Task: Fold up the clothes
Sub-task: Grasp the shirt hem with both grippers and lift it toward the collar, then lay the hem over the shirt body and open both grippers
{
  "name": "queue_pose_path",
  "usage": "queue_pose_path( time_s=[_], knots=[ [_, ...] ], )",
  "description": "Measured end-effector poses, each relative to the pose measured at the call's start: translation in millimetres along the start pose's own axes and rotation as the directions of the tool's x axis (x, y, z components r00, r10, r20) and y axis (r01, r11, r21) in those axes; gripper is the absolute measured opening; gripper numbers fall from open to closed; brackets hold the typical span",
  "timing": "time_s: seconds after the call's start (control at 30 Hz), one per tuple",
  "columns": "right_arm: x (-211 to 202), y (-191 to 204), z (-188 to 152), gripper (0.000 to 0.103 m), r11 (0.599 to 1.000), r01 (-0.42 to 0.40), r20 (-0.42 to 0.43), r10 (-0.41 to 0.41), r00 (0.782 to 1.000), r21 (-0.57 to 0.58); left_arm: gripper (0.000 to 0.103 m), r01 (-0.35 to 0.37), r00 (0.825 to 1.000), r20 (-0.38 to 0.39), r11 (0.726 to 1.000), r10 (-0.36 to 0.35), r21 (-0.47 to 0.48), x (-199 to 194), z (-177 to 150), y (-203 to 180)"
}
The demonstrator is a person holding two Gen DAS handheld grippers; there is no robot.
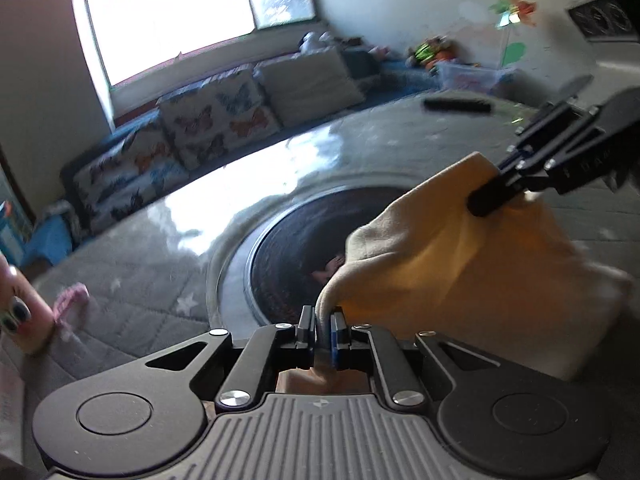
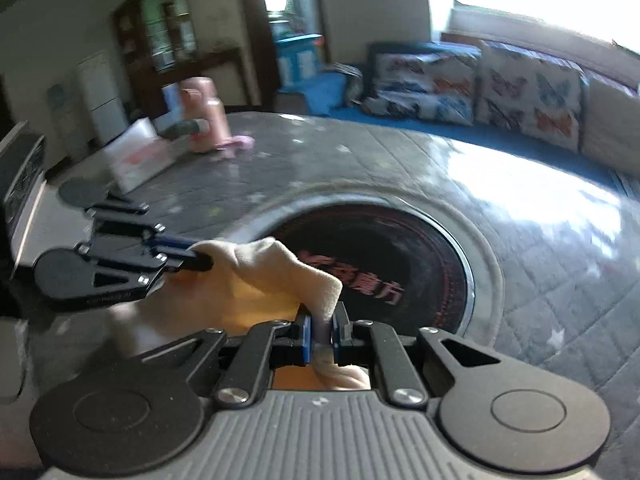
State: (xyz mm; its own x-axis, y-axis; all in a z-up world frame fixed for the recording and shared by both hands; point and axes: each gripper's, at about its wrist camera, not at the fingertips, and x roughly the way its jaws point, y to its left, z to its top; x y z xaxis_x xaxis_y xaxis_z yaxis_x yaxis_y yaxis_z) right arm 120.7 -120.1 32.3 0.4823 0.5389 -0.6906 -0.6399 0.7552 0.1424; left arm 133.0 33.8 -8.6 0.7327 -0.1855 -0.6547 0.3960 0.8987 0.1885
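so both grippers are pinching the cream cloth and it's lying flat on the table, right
Not flat. Both the left gripper and right gripper are shut on the cream cloth, but it hangs lifted between them above the table, as the left wrist view shows.

My left gripper [image 1: 323,330] and right gripper [image 2: 322,330] look alike: matte black linkage arms pinned with round silver screws, triangular cut-outs in the outer links, and big round black discs at either side of a ribbed grey body stamped with a small diamond mark. The fingers [image 1: 307,326] are black with blue inner pads. On the left gripper's side I can see faint lettering, too blurred to read.
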Motion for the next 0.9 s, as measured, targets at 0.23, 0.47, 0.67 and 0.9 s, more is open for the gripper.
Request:
queue_pose_path(
  time_s=[0.23, 0.47, 0.67, 0.9],
  knots=[
    [36.9, -20.7, -18.8, 0.022, 0.990, 0.051, 0.003, -0.052, 0.999, 0.131, 0.019, -0.037, 0.999, -0.029, 0.997, 0.035, -0.064, 19.9, -7.7, 13.1],
    [-1.6, -19.0, -25.9, 0.023, 0.986, 0.079, 0.081, -0.092, 0.992, 0.147, 0.029, -0.105, 0.994, -0.036, 0.988, 0.101, -0.110, 9.2, -5.8, 30.2],
    [12.9, -3.6, -28.4, 0.022, 0.989, 0.022, 0.050, -0.030, 0.998, 0.146, 0.028, -0.041, 0.999, 0.007, 0.992, 0.043, -0.118, -13.2, 10.2, 16.7],
    [35.6, -3.7, -27.7, 0.022, 0.985, 0.048, -0.005, -0.048, 0.999, 0.166, 0.023, 0.079, 0.997, 0.003, 0.990, -0.079, -0.121, 0.0, 24.0, -12.9]
  ],
)
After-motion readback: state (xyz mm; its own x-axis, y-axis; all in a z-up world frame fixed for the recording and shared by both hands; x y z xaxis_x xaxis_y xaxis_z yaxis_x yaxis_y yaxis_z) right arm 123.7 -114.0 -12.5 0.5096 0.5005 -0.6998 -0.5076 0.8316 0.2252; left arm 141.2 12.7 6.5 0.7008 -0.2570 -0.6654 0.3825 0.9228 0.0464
